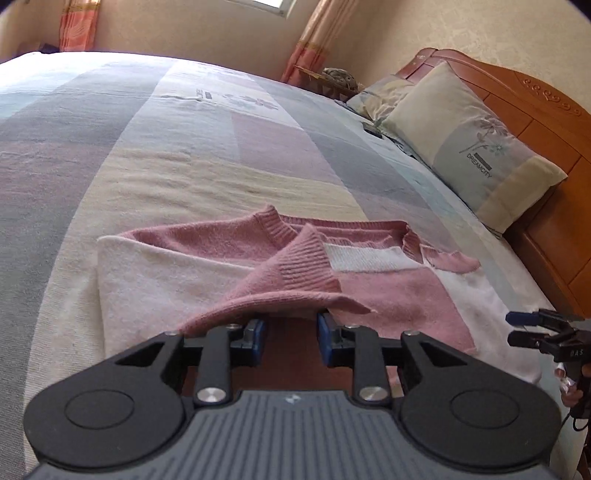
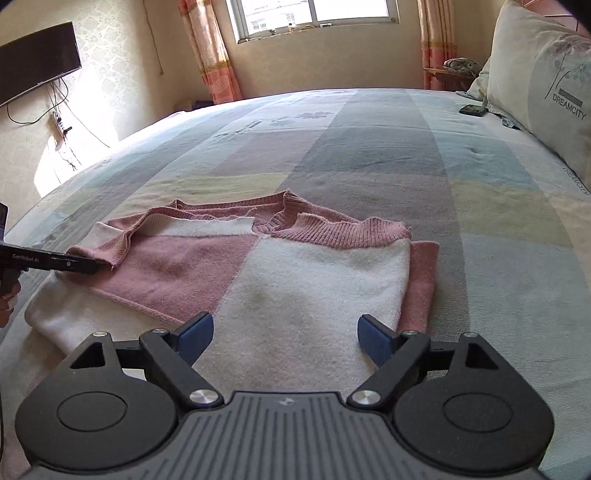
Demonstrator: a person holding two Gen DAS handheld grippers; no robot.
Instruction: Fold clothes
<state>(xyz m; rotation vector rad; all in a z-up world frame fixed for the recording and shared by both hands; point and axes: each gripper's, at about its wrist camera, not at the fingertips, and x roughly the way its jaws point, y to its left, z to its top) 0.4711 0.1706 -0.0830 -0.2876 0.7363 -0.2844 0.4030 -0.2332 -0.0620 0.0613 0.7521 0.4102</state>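
A pink and white sweater (image 2: 258, 273) is lying partly folded on the near part of the bed (image 2: 369, 147), its ribbed pink collar (image 2: 291, 212) pointing toward the far side and its white panel spreading toward the right wrist camera. A pink sleeve (image 1: 291, 277) is lying folded across the body of the sweater, its ribbed cuff facing up in the left wrist view.

The left hand-held gripper (image 1: 290, 338) is sitting at the near fold of that sleeve, its blue pads (image 1: 258, 338) standing a narrow gap apart; the pink cloth is draping over the tips, but nothing is visibly pinched between the pads. In the right wrist view the same tool is reaching in from the left edge and touching the sleeve's end.

The right hand-held gripper (image 2: 286, 338) is hovering over the white panel with its jaws spread wide and nothing between them; its blue pads (image 2: 375, 341) are standing clear of the cloth.

A pillow (image 1: 469, 147) printed with DREAMCITY is leaning against the wooden headboard (image 1: 546, 122) at the right. A small dark object (image 2: 472, 110) is lying on the bed near the pillow. Beyond the far edge of the bed, pink curtains (image 2: 210, 48) are hanging beside a window (image 2: 314, 14), and a dark screen (image 2: 37, 62) is hanging on the left wall.
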